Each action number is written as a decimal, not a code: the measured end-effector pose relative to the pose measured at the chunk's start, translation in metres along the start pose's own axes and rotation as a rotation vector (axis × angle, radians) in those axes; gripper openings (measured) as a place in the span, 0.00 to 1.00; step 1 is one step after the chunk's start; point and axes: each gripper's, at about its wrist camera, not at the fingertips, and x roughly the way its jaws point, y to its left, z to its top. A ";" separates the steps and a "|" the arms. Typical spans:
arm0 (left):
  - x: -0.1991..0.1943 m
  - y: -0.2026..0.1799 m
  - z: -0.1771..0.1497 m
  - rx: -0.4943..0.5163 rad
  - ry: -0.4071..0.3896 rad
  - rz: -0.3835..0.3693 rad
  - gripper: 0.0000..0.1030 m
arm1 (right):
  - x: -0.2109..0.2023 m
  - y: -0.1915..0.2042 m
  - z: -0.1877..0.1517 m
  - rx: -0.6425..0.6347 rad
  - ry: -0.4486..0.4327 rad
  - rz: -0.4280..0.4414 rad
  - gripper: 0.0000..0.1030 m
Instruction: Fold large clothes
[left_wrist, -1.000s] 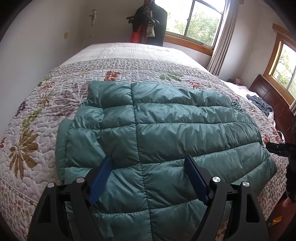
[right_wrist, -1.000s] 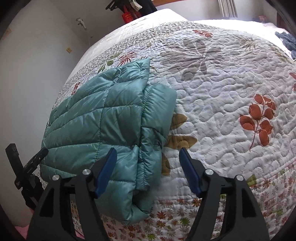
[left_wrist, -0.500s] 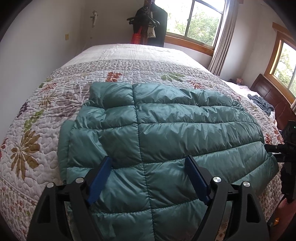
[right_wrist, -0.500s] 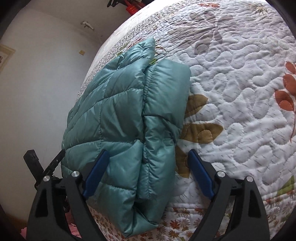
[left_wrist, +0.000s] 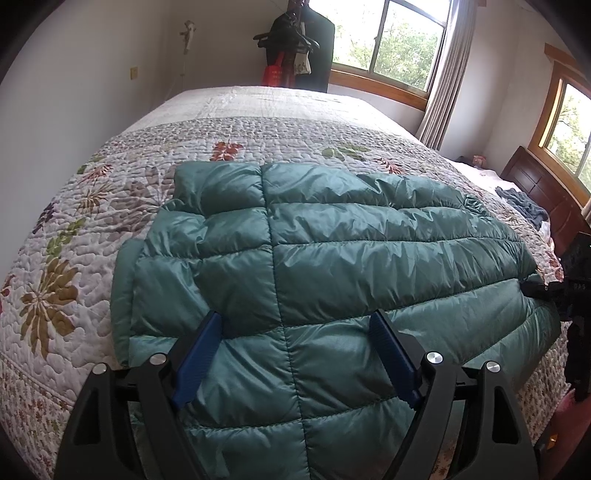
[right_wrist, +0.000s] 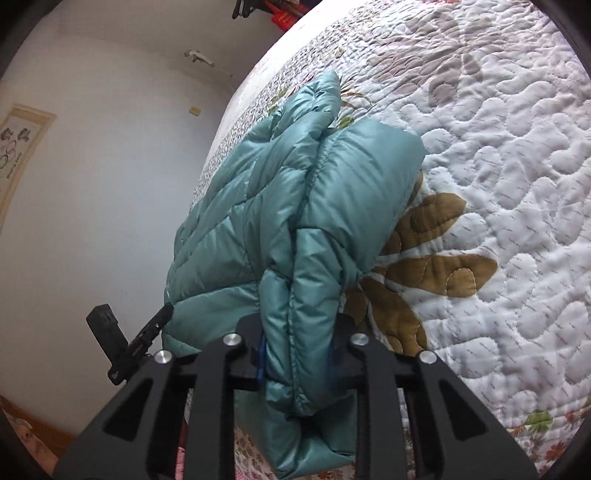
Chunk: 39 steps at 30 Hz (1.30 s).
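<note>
- On the near edge of the bed with the white floral quilted bedspread (left_wrist: 92, 229) lies the teal quilted down jacket (left_wrist: 332, 266), spread flat and partly folded, its hem hanging over the bedside
- At one end, the right claw (right_wrist: 297, 354) is clamped on the jacket's bunched, layered edge, a hold that looks meant for lifting that end over in a fold
- Over the jacket's middle panels the left claw (left_wrist: 295, 354) hovers with its blue-padded jaws wide apart, gripping nothing, seemingly ready to pin or pinch
- Well apart are a dark coat rack (left_wrist: 295, 48) by the window and blue-grey clothing (left_wrist: 524, 203) near the wooden headboard (left_wrist: 546, 192); nothing blocks the fold
</note>
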 end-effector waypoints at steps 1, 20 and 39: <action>0.000 -0.001 0.000 0.003 0.001 -0.004 0.80 | -0.003 0.002 0.000 -0.004 -0.006 -0.005 0.17; 0.018 -0.011 -0.002 0.063 0.020 -0.080 0.81 | -0.053 -0.009 -0.001 0.049 -0.091 -0.099 0.16; 0.017 0.009 0.001 -0.009 0.035 -0.176 0.80 | -0.005 0.246 -0.004 -0.516 -0.001 -0.143 0.16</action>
